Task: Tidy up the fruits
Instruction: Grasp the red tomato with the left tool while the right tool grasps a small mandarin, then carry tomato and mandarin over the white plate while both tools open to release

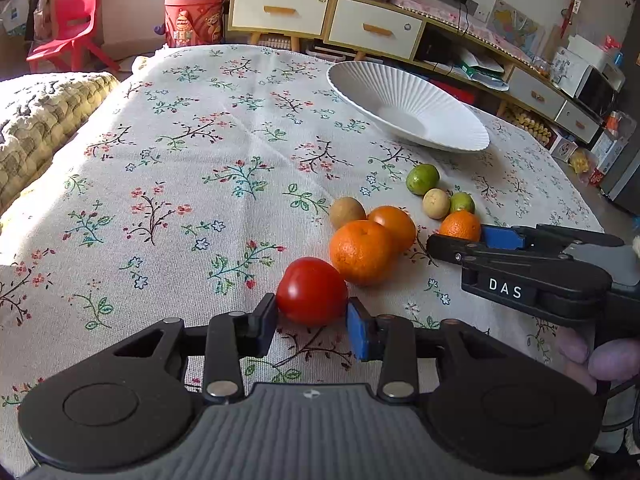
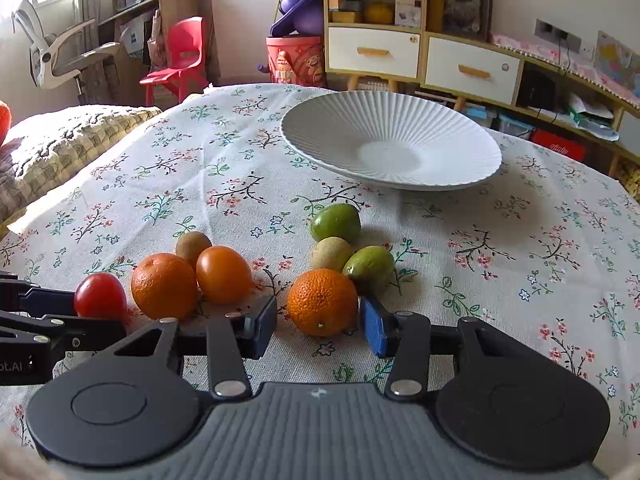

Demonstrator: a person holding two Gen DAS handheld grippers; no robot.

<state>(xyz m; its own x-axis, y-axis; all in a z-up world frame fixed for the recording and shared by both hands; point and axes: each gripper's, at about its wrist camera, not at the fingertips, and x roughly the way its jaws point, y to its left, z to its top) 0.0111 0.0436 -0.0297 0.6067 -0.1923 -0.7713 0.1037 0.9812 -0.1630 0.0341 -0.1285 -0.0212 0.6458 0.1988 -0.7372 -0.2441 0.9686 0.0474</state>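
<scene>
A red tomato (image 1: 311, 291) sits between the pads of my left gripper (image 1: 312, 322), both pads touching its sides. Behind it lie two oranges (image 1: 362, 251) and a brown kiwi (image 1: 347, 211). My right gripper (image 2: 319, 326) stands around a small orange (image 2: 322, 302); its right pad touches, the left pad shows a small gap. Behind that orange lie two green limes (image 2: 335, 222) and a yellowish fruit (image 2: 331, 254). An empty white ribbed plate (image 2: 320, 120) stands further back. The tomato also shows in the right wrist view (image 2: 100, 295).
The table has a floral cloth (image 1: 200, 152). A knitted cushion (image 1: 40, 120) lies off its left edge. Cabinets with drawers (image 2: 420, 56), a red chair (image 2: 180, 60) and a red bucket (image 2: 296, 60) stand beyond the table.
</scene>
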